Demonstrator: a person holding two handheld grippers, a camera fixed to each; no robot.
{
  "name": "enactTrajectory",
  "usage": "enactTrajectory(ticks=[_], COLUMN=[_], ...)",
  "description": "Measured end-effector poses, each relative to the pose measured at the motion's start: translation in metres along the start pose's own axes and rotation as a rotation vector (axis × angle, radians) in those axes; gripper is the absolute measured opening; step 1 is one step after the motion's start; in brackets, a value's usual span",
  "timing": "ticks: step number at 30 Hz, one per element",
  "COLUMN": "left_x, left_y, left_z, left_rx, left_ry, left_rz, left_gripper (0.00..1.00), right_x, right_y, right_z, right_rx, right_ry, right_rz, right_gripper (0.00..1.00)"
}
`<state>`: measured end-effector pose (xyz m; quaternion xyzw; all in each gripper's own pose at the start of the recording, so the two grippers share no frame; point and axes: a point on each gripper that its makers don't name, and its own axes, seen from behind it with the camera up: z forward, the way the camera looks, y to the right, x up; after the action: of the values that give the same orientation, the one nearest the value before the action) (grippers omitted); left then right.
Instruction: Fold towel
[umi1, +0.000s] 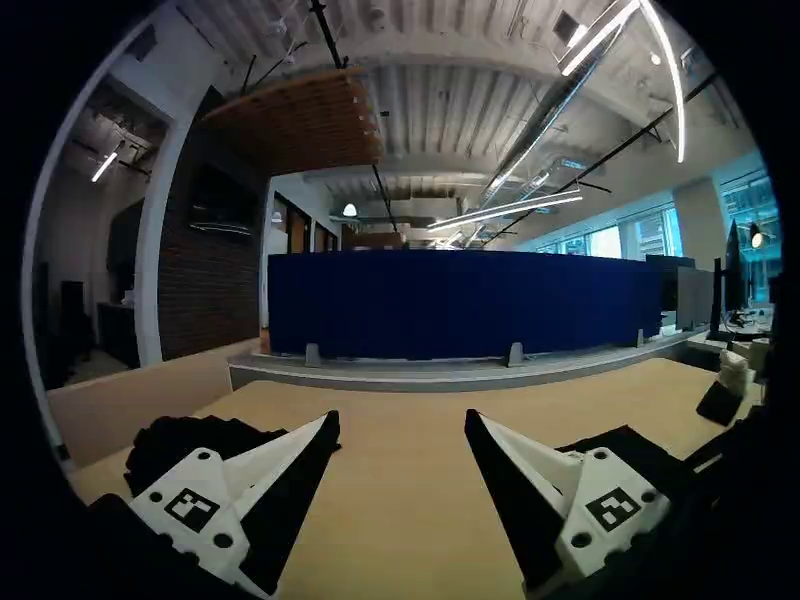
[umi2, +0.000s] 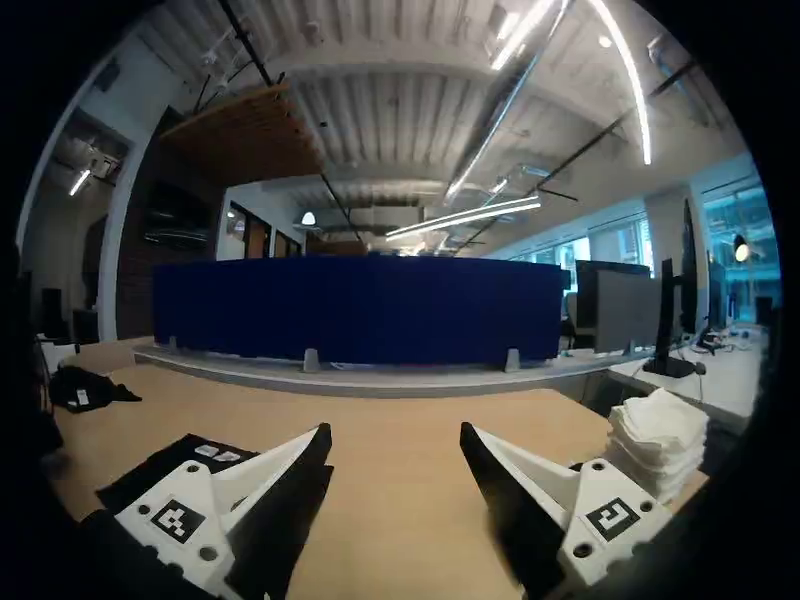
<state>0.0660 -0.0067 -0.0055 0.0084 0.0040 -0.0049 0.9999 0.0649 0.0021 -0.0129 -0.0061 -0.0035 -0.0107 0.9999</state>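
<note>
Over the counter (umi1: 400, 520), left tool (umi1: 401, 418) and right tool (umi2: 394, 430) hang wide open and empty, no fold begun.
At eight o'clock of the right tool a dark cloth (umi2: 160, 465), likely the towel, lies flat; a stack of white folded towels (umi2: 655, 435) sits at three o'clock. Next move, in all likelihood: lower onto a cloth edge and pinch. A blue partition (umi2: 360, 305) stands beyond.

stack of white folded towels (umi2: 655, 438), neatly piled at the right edge of the pale wooden bench (umi2: 400, 450), black towel (umi2: 165, 465) lying flat front left, small white tags on top
</note>
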Motion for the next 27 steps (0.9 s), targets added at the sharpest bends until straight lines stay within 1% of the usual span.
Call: enactTrajectory(ticks=[2, 5, 8, 11, 13, 17, 21, 23, 27], left_x=[0.017, 0.044, 0.069, 0.089, 0.097, 0.106, 0.111, 0.113, 0.115], left_y=[-0.001, 0.001, 0.003, 0.006, 0.008, 0.011, 0.012, 0.015, 0.026], left_z=[-0.002, -0.004, -0.008, -0.012, -0.013, -0.015, -0.013, -0.012, -0.011], left_rx=[0.005, 0.004, 0.004, 0.0, -0.005, -0.017, -0.029, -0.045, -0.108], left_ry=[-0.008, -0.017, -0.028, -0.042, -0.054, -0.081, -0.107, -0.121, -0.145], left_rz=[0.01, 0.025, 0.029, 0.03, 0.031, 0.035, 0.04, 0.048, 0.083], left_gripper=[0.93, 0.93, 0.93, 0.93, 0.93, 0.93, 0.93, 0.93, 0.93], right_x=[0.02, 0.05, 0.085, 0.116, 0.127, 0.141, 0.145, 0.146, 0.142], right_y=[0.0, -0.002, -0.001, 0.001, -0.001, -0.007, -0.016, -0.021, -0.032], right_z=[-0.002, -0.005, -0.007, -0.009, -0.009, -0.01, -0.013, -0.014, -0.016], right_rx=[0.0, 0.0, -0.008, -0.018, -0.012, 0.016, 0.057, 0.085, 0.153], right_ry=[-0.001, -0.002, 0.004, 0.022, 0.013, -0.013, -0.044, -0.064, -0.116], right_rz=[-0.008, -0.026, -0.031, -0.027, -0.026, -0.026, -0.038, -0.049, -0.067], right_gripper=[1.0, 1.0, 1.0, 1.0, 1.0, 1.0, 1.0, 1.0, 1.0])
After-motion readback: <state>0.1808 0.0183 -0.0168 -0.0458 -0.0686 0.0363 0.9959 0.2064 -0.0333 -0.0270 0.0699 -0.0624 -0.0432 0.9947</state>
